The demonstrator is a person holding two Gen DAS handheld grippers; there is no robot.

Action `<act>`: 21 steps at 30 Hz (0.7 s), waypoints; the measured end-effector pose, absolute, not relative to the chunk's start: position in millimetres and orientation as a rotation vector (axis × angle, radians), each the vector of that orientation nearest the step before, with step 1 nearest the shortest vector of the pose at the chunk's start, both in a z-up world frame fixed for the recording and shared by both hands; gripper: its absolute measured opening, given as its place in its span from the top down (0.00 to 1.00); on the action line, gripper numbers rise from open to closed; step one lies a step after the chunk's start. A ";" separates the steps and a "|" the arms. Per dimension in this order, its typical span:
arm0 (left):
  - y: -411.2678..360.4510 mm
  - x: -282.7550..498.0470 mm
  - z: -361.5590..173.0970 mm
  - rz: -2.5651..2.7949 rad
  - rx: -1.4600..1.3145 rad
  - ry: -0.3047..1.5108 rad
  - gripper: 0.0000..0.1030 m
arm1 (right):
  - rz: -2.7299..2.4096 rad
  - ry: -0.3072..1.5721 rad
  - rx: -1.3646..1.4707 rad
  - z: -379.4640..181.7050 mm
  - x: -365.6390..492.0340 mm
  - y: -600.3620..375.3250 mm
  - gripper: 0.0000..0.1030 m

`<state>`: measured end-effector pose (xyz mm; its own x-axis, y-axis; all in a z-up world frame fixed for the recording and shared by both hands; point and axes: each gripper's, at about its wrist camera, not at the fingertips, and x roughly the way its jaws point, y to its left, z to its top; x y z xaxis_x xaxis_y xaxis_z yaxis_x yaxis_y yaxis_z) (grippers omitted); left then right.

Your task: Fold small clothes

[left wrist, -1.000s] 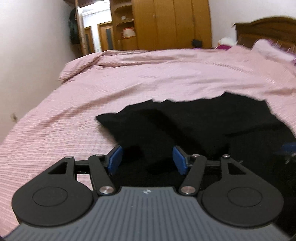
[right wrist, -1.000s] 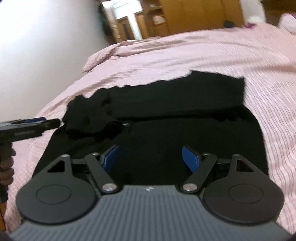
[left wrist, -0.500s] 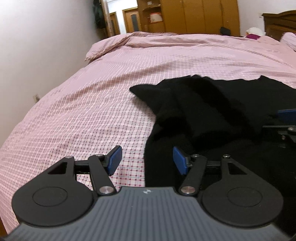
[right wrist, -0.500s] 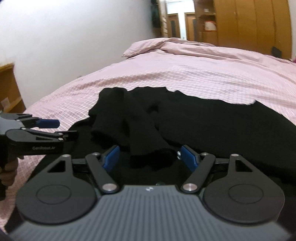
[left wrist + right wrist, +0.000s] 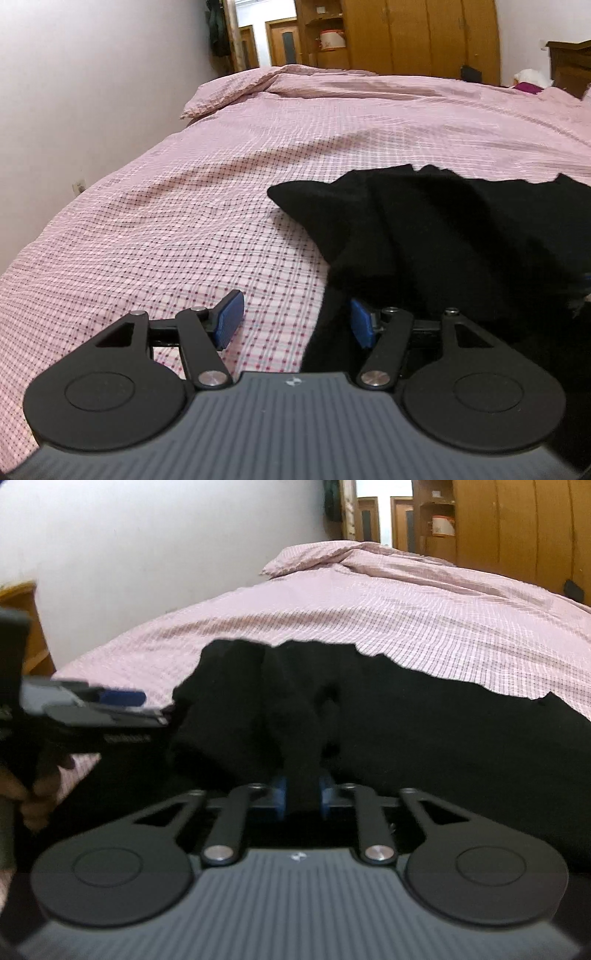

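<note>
Since a second ago your right gripper (image 5: 298,800) has closed: its blue pads, then spread wide over the cloth, now pinch a bunched fold of the black garment (image 5: 424,723) between them. Your left gripper (image 5: 295,320) has swung off the cloth, so that checked bedding now fills most of its view where black fabric lay before.

Nearest you, the left jaws stand spread. The left pad (image 5: 229,318) hangs over bare pink checked bedspread (image 5: 155,236); the right pad sits at the garment's edge, with a strip of black cloth running down just inside it. Nothing is held there.

From the right wrist view, the pinched fold rises straight out of the jaws and runs away from you into a rumpled ridge, which I take for a sleeve or folded-in side. Your left gripper shows blurred at that view's left edge, just beside the garment's left end, with your hand (image 5: 22,786) under it.

So the relation your next move turns on: the garment lies on the bed ahead and to the right of the left jaws, directly ahead of the right ones. Its long axis runs left to right across both views, and its far edge, ragged against the bedspread, points toward the wardrobe (image 5: 424,35). Your right hand already has the cloth; your left is nearer the free left end, and would need to shift right to catch it.
</note>
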<state>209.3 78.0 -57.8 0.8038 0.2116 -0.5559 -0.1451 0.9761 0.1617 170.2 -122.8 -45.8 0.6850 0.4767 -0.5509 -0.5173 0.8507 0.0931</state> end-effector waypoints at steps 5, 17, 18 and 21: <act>80.4 214.8 -61.7 0.212 0.086 0.603 0.35 | 0.553 0.536 0.144 -16.3 172.3 -153.5 0.88; 77.6 219.5 -64.8 0.260 0.094 0.596 0.29 | 0.130 0.668 0.570 -53.2 211.7 -271.9 0.87; 77.7 219.5 -64.8 0.262 0.095 0.596 0.29 | 0.104 0.678 0.579 -59.4 211.4 -277.9 0.86; 78.3 220.4 -65.5 0.265 0.095 0.596 0.29 | 0.107 0.670 0.677 -66.7 206.9 -291.6 0.83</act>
